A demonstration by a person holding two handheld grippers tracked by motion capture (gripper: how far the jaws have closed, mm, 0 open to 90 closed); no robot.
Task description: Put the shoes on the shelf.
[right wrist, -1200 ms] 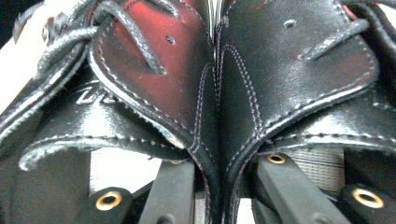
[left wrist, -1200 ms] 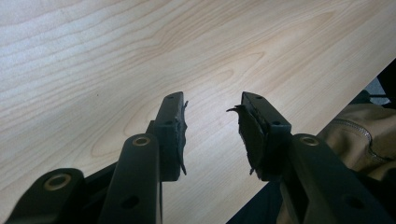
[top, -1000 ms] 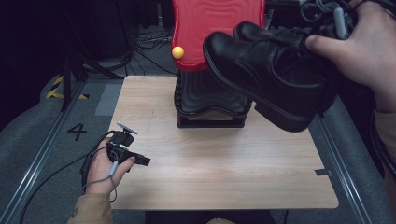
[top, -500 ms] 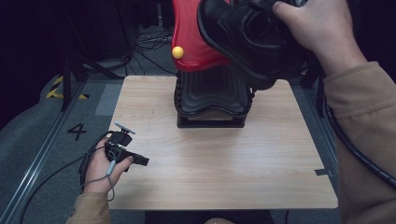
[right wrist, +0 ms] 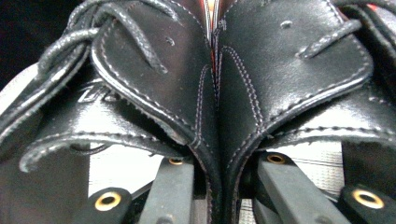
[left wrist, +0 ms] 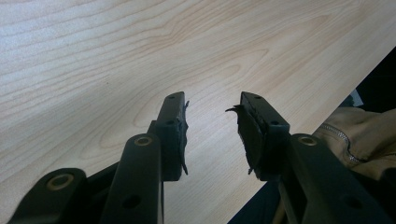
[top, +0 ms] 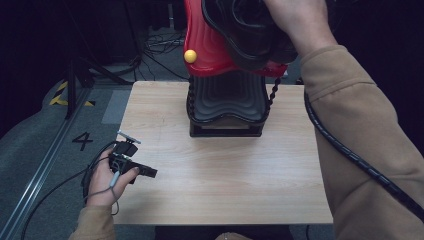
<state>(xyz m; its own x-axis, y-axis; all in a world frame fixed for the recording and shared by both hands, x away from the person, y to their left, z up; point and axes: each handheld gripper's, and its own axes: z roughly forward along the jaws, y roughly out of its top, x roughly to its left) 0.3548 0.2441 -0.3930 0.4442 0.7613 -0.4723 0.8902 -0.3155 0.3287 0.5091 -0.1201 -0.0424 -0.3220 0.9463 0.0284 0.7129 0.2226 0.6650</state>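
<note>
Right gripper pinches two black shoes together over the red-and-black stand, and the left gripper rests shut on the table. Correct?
Not quite. The left gripper rests on the table with its jaws open and nothing between them, as the left gripper view shows. The rest holds.

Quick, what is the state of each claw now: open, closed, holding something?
Left claw: open, nothing between its jaws, over the wooden table.
Right claw: closed on the inner sides of a pair of black shoes, pinched together.

The person is wearing tan sleeves (top: 365,130), one showing a zip. A black spiral cable (top: 350,155) is trailing over the right sleeve. Both grippers' black jaws are bearing brass-coloured rivets and worn pads.
</note>
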